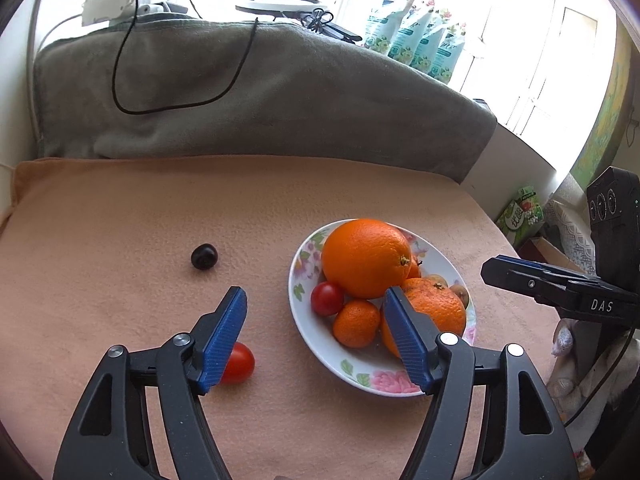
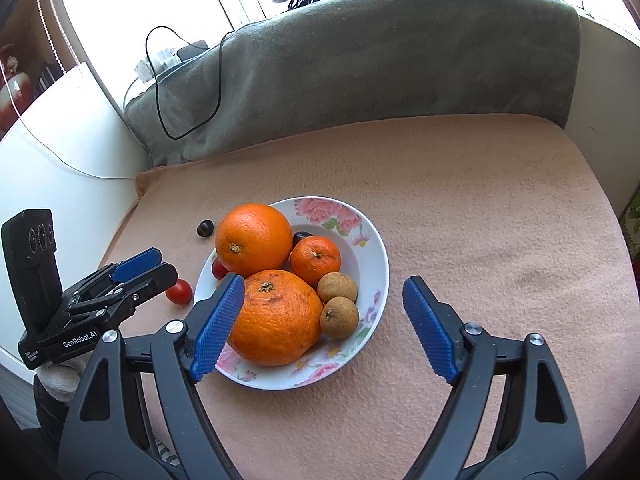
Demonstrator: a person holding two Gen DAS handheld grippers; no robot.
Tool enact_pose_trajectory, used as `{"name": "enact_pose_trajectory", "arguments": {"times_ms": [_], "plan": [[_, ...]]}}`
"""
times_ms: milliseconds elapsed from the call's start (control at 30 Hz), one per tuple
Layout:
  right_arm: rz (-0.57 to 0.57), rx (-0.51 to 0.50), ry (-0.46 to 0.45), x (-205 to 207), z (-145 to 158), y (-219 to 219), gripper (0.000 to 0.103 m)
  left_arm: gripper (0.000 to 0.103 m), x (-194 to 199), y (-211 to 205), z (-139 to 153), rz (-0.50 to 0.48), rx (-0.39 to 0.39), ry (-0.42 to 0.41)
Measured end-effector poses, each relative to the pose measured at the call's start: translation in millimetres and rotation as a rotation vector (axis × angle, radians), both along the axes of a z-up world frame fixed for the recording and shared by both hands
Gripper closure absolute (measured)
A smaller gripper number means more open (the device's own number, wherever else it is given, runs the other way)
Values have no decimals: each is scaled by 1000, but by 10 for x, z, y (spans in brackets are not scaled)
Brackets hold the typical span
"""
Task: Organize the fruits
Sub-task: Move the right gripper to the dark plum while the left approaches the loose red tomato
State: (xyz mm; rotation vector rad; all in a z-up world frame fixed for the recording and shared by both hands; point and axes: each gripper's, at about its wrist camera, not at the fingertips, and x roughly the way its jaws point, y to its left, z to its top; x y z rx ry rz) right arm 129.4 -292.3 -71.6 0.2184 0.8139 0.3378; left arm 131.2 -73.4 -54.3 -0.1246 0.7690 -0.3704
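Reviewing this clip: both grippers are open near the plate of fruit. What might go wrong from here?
1. The big orange sits atop smaller fruit in the shallow plate; adding more may send it rolling out.
2. The red tomato on the cloth lies half hidden beside a finger of the left gripper; a hard pinch may crush it or nudge it away.
3. The dark fruit on the cloth is small, round and may roll off.

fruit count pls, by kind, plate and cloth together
oranges: 2, the large orange and the rougher orange
mandarins: 1, the mandarin
brown longans: 2, longan and second longan
cherry tomatoes: 2, tomato on the plate, tomato on the cloth
dark cherries: 2, cherry on the cloth, cherry on the plate
total: 9
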Motion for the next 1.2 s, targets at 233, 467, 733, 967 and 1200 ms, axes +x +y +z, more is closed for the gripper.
{"name": "enact_pose_trajectory", "arguments": {"times_ms": [233,467,733,967,1200], "plan": [[13,-20,-17,-30,72,81,19,32,-46,48,20,46,73,-19],[18,-38,-38,-56,136,156,19,32,-106,144,43,66,86,-31],[47,-84,-91,-79,266,304,19,32,-156,279,76,90,88,-42],[73,-81,-100,-44,316,422,19,32,-187,387,69,110,86,-42],[105,-92,-95,2,376,571,19,32,-220,504,52,125,84,-39]]}}
